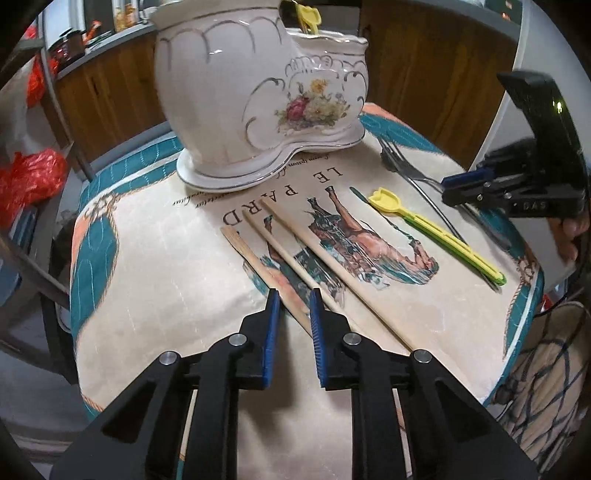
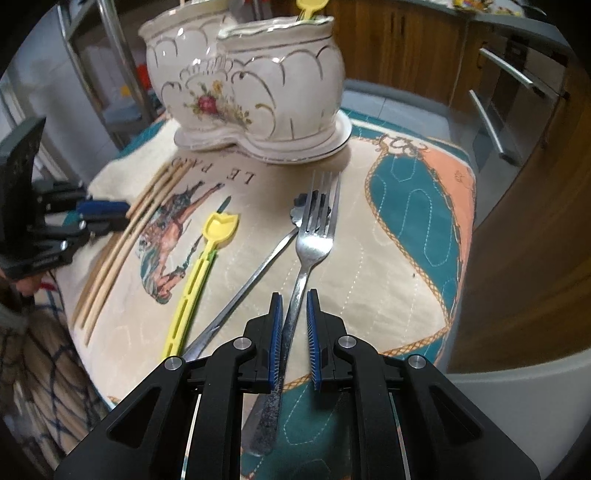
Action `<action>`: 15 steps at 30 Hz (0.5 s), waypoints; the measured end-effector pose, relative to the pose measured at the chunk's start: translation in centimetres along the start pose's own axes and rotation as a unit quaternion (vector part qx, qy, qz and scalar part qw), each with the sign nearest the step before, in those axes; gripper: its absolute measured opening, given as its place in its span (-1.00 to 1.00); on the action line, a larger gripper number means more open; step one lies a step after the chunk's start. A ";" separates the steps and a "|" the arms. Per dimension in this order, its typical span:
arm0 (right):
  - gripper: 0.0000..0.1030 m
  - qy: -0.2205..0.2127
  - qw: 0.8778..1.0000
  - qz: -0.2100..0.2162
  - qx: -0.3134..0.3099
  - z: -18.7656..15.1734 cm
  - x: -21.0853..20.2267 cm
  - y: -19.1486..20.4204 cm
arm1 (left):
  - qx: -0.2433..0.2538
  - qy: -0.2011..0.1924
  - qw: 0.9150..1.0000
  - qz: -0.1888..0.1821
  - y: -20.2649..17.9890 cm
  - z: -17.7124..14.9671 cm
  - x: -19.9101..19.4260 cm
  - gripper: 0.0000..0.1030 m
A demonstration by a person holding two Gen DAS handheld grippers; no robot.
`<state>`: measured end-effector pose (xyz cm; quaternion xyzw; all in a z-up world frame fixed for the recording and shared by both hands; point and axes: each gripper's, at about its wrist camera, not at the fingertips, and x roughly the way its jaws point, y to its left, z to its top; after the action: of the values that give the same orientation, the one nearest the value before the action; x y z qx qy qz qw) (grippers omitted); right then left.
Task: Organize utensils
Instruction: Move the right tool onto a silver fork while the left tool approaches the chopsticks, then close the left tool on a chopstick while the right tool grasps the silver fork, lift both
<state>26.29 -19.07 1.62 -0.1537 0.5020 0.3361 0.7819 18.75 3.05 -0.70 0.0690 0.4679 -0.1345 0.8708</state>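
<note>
A white floral ceramic holder (image 1: 258, 92) with two compartments stands at the back of the table; it also shows in the right wrist view (image 2: 251, 88). A yellow utensil (image 1: 309, 16) stands in its smaller compartment. Three wooden sticks (image 1: 291, 258) lie on the cloth. My left gripper (image 1: 294, 299) is open, its fingers either side of a stick. A steel fork (image 2: 314, 236) lies under my open right gripper (image 2: 294, 299), its handle between the fingers. A yellow-green plastic utensil (image 2: 199, 273) and a thin steel utensil (image 2: 255, 273) lie beside the fork.
The table is small and round, covered by a printed cloth (image 1: 155, 280) with a horse picture. Wooden cabinets (image 2: 406, 48) stand behind. A red plastic bag (image 1: 29, 177) sits at the left. A checked fabric (image 2: 40, 369) hangs at the table's edge.
</note>
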 end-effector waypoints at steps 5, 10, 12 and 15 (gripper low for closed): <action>-0.72 0.055 0.998 -0.001 -0.013 1.5 0.7 0.2 | 0.012 0.026 1.000 -0.010 0.9 1.1 0.5 -0.71; -0.72 0.085 0.995 -0.032 -0.030 2.1 1.0 0.7 | 0.045 0.051 0.998 0.004 0.5 1.2 0.5 -0.74; -0.72 0.090 0.995 -0.037 -0.027 2.1 1.0 0.5 | 0.046 0.060 0.997 0.004 0.9 1.2 0.5 -0.74; -0.69 0.096 0.995 -0.033 -0.012 2.1 1.0 -0.1 | 0.016 0.084 0.996 -0.007 1.7 1.0 0.3 -0.65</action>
<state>28.12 -17.56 1.66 -0.2109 0.5650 0.3003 0.7389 20.24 4.33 -0.40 0.0909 0.5374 -0.1415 0.8264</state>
